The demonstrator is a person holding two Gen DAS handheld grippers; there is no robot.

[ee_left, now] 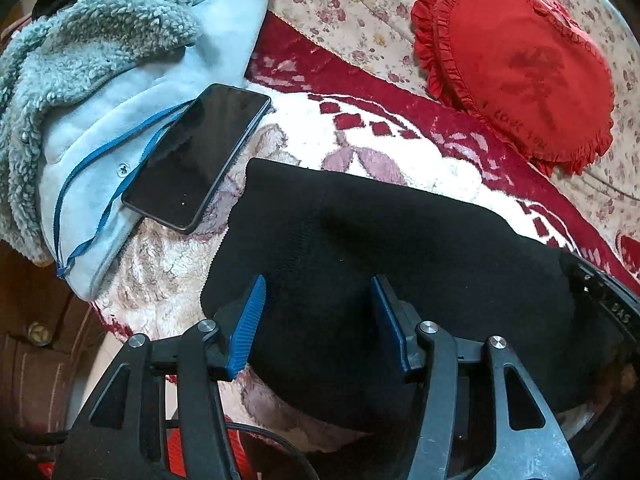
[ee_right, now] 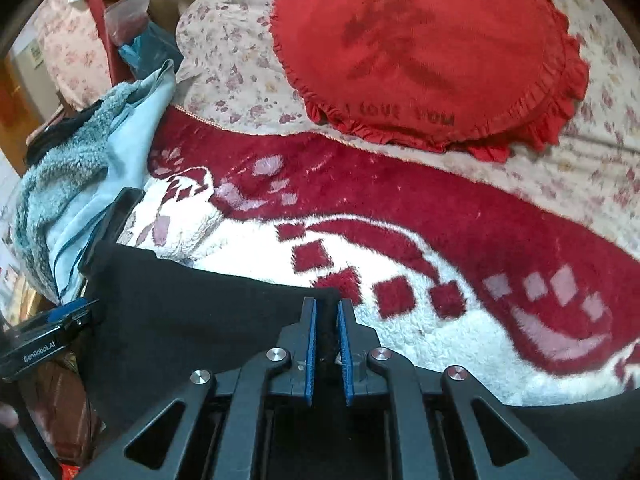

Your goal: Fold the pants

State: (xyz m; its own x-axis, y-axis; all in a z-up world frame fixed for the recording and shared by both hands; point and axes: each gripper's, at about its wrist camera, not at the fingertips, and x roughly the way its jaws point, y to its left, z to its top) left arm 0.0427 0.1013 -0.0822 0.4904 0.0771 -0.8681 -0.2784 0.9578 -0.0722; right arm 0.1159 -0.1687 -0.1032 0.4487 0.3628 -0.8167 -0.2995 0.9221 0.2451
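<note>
The black pants (ee_left: pixel 380 240) lie folded on a red and white fleece blanket (ee_left: pixel 360 128). My left gripper (ee_left: pixel 318 292) is open, its blue fingers spread over the near edge of the pants, with nothing between them but the cloth below. In the right wrist view the pants (ee_right: pixel 192 320) lie at the lower left. My right gripper (ee_right: pixel 327 312) is shut on the right corner of the pants, with black cloth pinched between the blue pads. The left gripper's body (ee_right: pixel 44 340) shows at the left edge of that view.
A black phone (ee_left: pixel 198 156) lies partly on a light blue fleece jacket (ee_left: pixel 120 92) left of the pants. A red heart-shaped frilled pillow (ee_left: pixel 516 60) lies on the floral sheet (ee_left: pixel 340 4) beyond the blanket. The bed's left edge and a brown floor (ee_left: pixel 32 320) are near.
</note>
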